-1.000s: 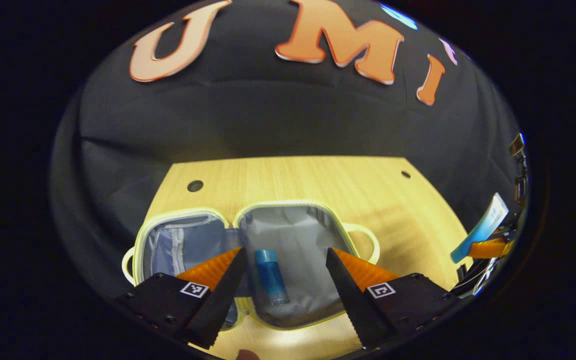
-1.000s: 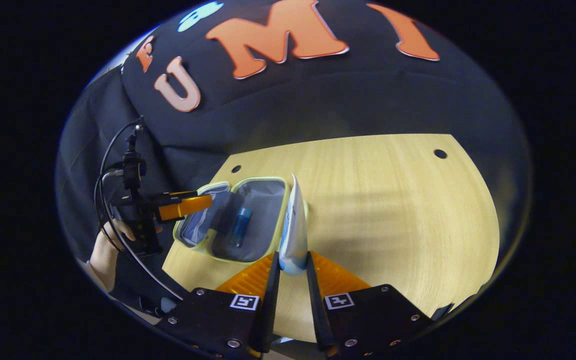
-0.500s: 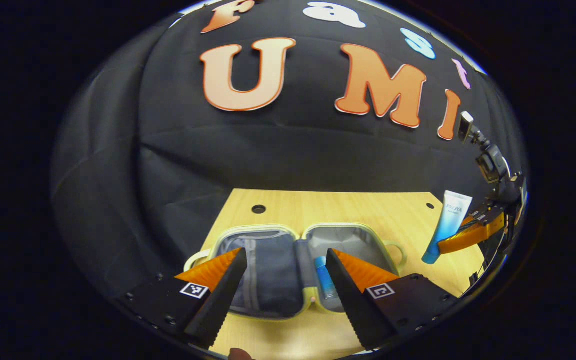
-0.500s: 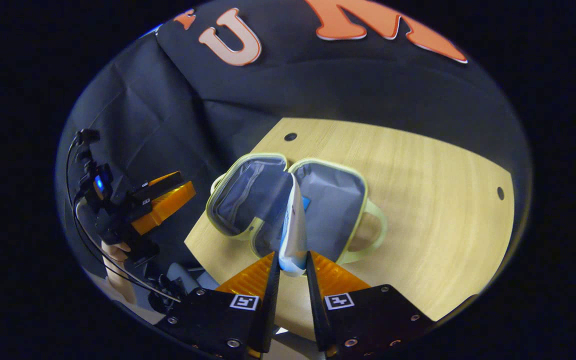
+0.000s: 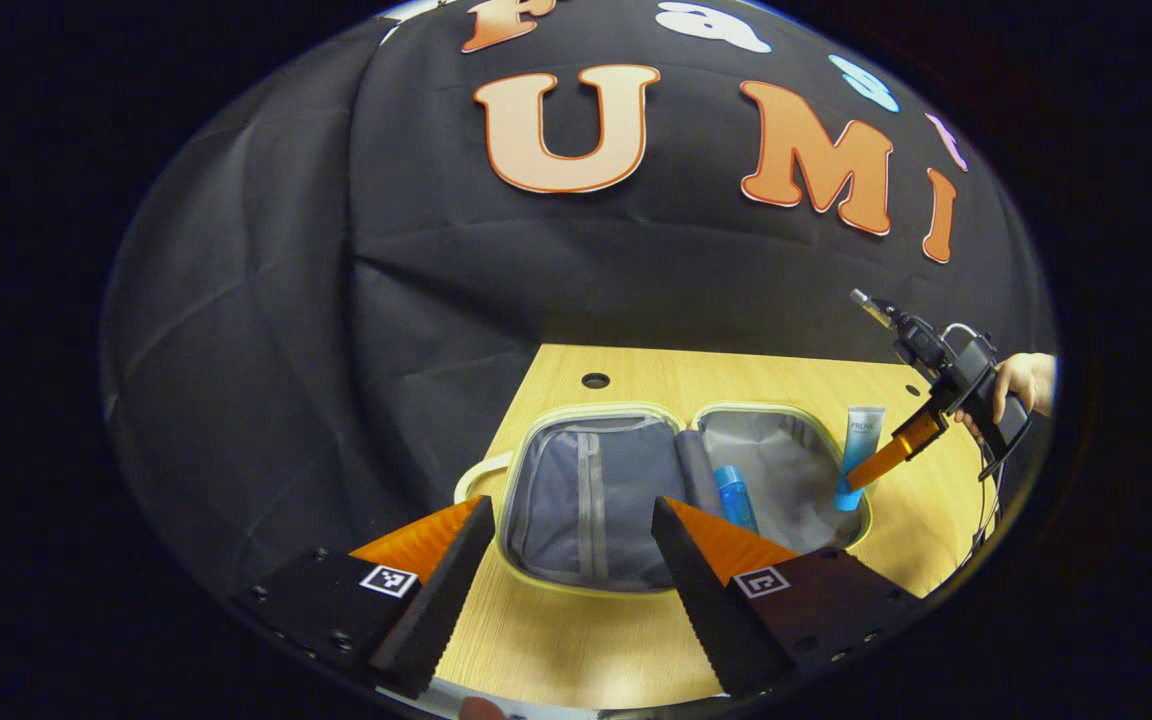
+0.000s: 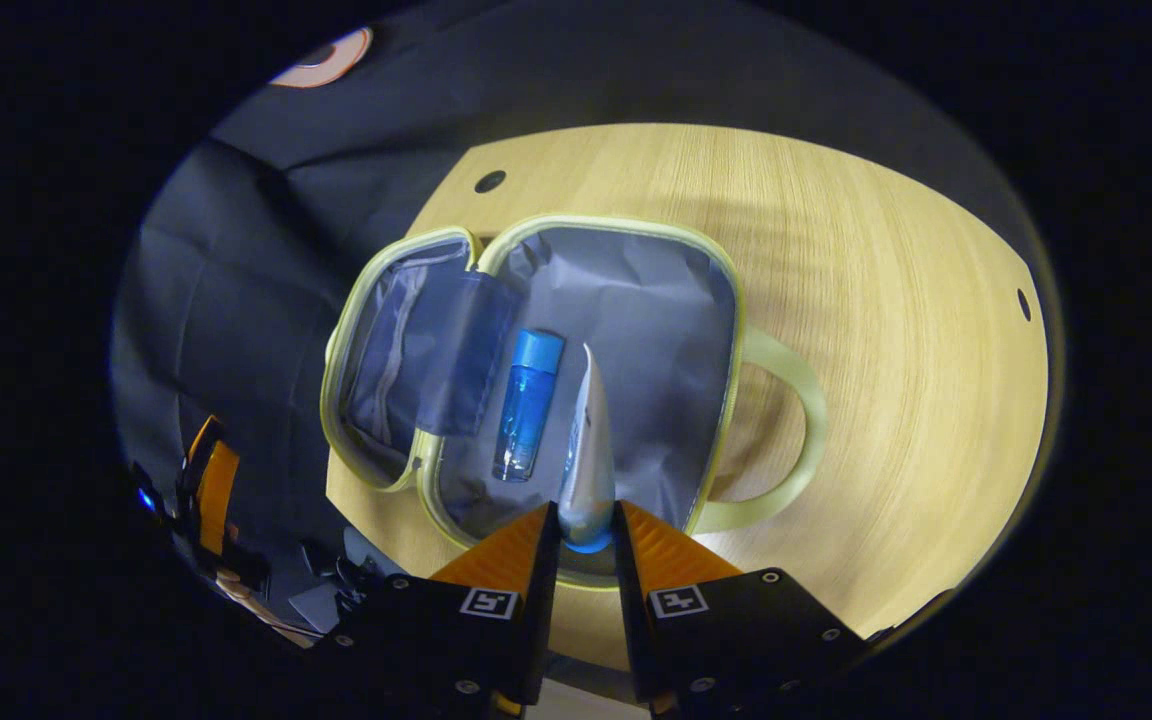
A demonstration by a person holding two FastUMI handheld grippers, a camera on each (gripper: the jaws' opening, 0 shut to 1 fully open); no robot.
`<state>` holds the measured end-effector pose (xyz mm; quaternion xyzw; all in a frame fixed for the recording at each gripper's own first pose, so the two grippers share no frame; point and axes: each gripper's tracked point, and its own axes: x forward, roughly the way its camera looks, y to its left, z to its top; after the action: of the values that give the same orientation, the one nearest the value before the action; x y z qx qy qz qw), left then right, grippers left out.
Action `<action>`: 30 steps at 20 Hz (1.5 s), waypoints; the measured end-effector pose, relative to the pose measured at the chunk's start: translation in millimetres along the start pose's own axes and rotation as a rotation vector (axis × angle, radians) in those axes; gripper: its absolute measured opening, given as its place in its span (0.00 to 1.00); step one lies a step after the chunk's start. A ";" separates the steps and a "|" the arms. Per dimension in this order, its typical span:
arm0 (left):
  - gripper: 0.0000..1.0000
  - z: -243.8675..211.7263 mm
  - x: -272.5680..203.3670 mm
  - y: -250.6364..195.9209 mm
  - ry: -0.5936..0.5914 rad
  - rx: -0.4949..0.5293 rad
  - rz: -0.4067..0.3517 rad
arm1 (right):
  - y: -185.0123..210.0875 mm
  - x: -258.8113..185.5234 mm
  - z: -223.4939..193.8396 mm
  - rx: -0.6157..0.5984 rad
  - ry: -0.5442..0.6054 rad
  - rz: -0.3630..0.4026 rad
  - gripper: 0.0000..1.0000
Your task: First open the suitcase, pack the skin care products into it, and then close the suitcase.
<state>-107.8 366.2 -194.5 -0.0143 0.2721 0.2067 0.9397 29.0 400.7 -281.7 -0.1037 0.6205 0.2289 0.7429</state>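
The small suitcase (image 6: 736, 330) with pale yellow-green trim lies open flat on the wooden table (image 6: 896, 300), grey lining up. A blue bottle (image 6: 528, 402) lies in its right half. My right gripper (image 6: 584, 525) is shut on a white and blue tube (image 6: 588, 455), held just above that same half beside the bottle. In the left gripper view the suitcase (image 5: 586, 415) lies ahead, with the blue bottle (image 5: 734, 496) and the tube (image 5: 856, 455) standing over its right half. My left gripper (image 5: 571, 515) hangs open and empty near the front edge of the case.
The far gripper (image 5: 926, 400) and the hand (image 5: 1026, 380) holding it show at the right in the left gripper view. The other gripper's orange finger (image 6: 214, 480) is at the lower left in the right gripper view. The table has small round holes (image 6: 489, 181).
My right gripper has carried the tube over the open case and lowered it toward the right half. My left gripper has drawn back and to the left, away from the case.
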 end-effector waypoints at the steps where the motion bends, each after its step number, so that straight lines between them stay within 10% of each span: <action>1: 0.98 -5.2 -0.9 4.2 0.006 -0.010 0.002 | -1.6 8.9 -0.3 0.004 0.018 -0.008 0.34; 9: 0.98 -31.2 -17.8 23.7 0.026 -0.071 0.001 | -12.4 41.9 0.7 0.044 0.045 -0.095 0.33; 13: 0.98 -32.1 -22.4 27.1 0.023 -0.088 0.006 | 1.6 28.1 1.9 -0.007 -0.005 -0.082 1.00; 24: 0.98 -30.1 32.0 112.3 0.007 -0.244 -0.007 | 39.6 -36.7 2.2 -0.005 -0.289 -0.034 0.95; 30: 0.97 -39.2 106.9 127.0 0.011 -0.442 -0.284 | 67.8 -49.4 -14.9 0.111 -0.374 -0.015 0.96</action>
<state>-96.0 517.5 -272.4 -0.2587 0.2207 0.1270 0.9318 -22.0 443.0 -228.1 -0.0232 0.4825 0.2041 0.8515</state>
